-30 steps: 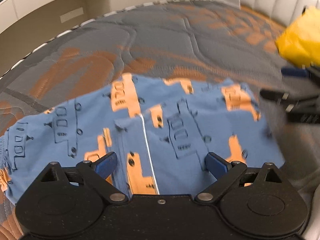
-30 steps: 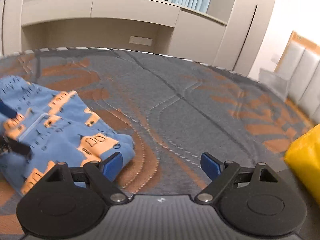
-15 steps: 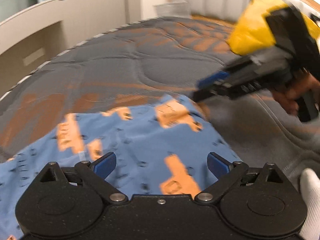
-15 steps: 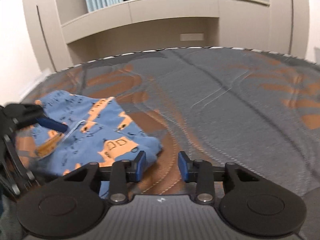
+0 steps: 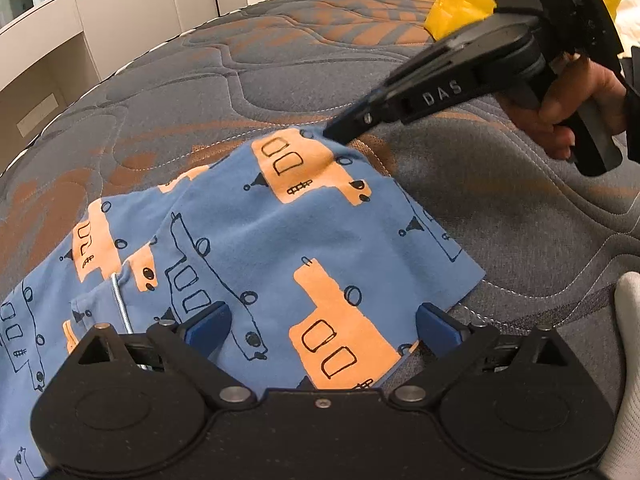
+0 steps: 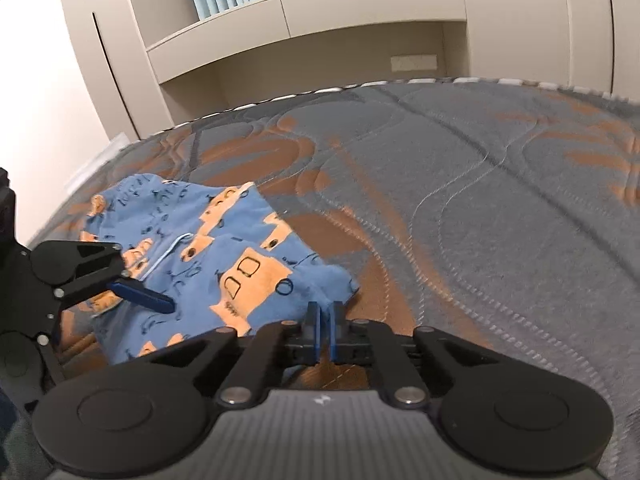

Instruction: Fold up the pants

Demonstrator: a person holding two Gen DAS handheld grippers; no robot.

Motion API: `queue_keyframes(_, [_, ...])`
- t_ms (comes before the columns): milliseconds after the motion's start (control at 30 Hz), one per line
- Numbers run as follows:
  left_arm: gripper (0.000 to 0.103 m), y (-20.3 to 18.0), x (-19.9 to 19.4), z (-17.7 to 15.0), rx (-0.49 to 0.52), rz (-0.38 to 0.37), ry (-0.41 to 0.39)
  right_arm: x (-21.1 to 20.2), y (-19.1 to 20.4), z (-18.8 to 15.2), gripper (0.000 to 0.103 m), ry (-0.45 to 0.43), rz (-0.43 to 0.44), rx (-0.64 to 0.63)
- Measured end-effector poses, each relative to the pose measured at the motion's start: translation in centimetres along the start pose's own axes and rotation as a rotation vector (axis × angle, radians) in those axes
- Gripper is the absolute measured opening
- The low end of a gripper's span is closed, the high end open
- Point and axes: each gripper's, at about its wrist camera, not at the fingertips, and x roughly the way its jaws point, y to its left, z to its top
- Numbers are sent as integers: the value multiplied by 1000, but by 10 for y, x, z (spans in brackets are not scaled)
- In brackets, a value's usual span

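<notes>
The pants [image 5: 256, 248] (blue, printed with orange vehicles) lie crumpled on the grey-and-orange quilted mattress [image 5: 248, 80]; all positions below are relative to them. Left gripper [image 5: 322, 322]: jaws spread wide, poised over the near hem, fabric between the blue pads but not pressed. Right gripper [image 6: 325, 322]: jaws pressed together, pinching the far corner of the pants. A yellow object [image 5: 460, 4] lies well beyond them.

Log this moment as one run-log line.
stage: corner grasp | right tool: shut on pants corner | left tool: open above near edge | surface: mattress
</notes>
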Motion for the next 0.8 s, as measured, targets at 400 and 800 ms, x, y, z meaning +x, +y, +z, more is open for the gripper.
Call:
queue_keyframes(400, [102, -2, 5, 0, 20, -1, 13, 1, 14, 9, 1, -51, -170, -77])
queue_keyframes(800, [101, 15, -9, 8, -126, -92, -24, -14, -4, 3, 47, -5, -173, -14])
